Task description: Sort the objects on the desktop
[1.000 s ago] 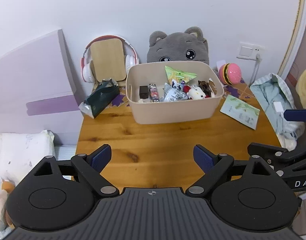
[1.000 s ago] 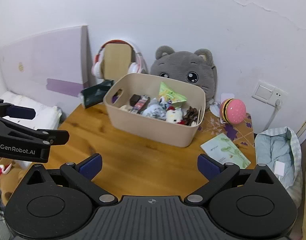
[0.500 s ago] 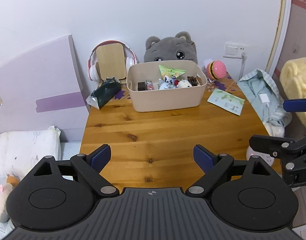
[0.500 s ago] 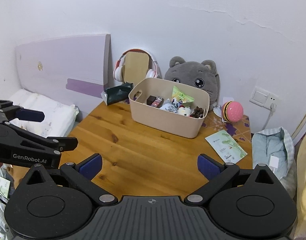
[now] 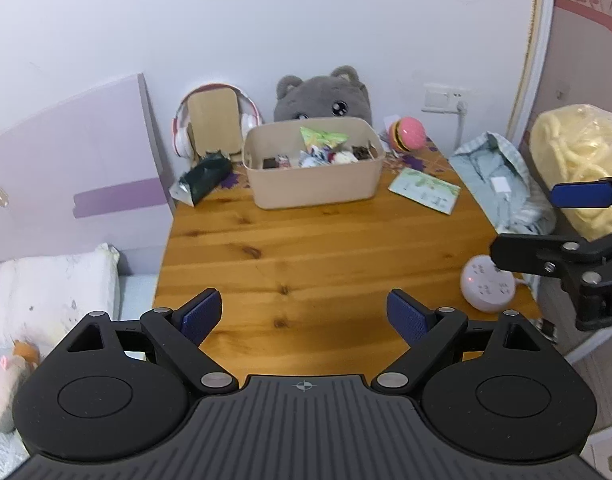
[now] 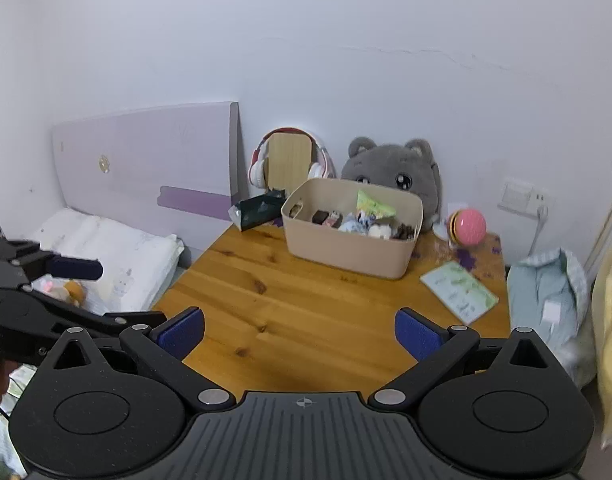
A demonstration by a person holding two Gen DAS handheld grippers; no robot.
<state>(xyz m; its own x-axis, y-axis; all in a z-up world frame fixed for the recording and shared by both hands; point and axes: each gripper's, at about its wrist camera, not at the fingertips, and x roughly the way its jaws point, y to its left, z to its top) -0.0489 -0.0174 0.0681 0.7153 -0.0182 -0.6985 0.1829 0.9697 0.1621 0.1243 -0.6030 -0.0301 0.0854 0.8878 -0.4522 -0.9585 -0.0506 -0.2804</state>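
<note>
White wall backs a wooden table [image 5: 317,256] set against it, with a lilac headboard [image 6: 146,160] and a white pillow [image 6: 110,256] to its left. At the far side of the table stands a beige bin [image 5: 313,178] holding the sorted small things: snack packets, a green wrapper, a little white plush and dark blocks. Behind the bin a grey cat plush [image 5: 321,94] leans on the wall, beside red-and-white headphones [image 5: 216,122] hung around a wooden stand. A dark green pouch [image 5: 204,174] lies just left of the bin, a pale green booklet [image 5: 423,190] lies to its right, and a pink burger toy [image 5: 407,134] sits near the wall socket. A round white power strip [image 5: 487,286] rests at the table's right edge, near a heap of light blue cloth [image 5: 501,176]. The left gripper [image 5: 304,316] hangs over the near edge of the table, jaws spread wide with nothing between them. The right gripper [image 6: 300,332] likewise has its jaws wide apart and empty.
</note>
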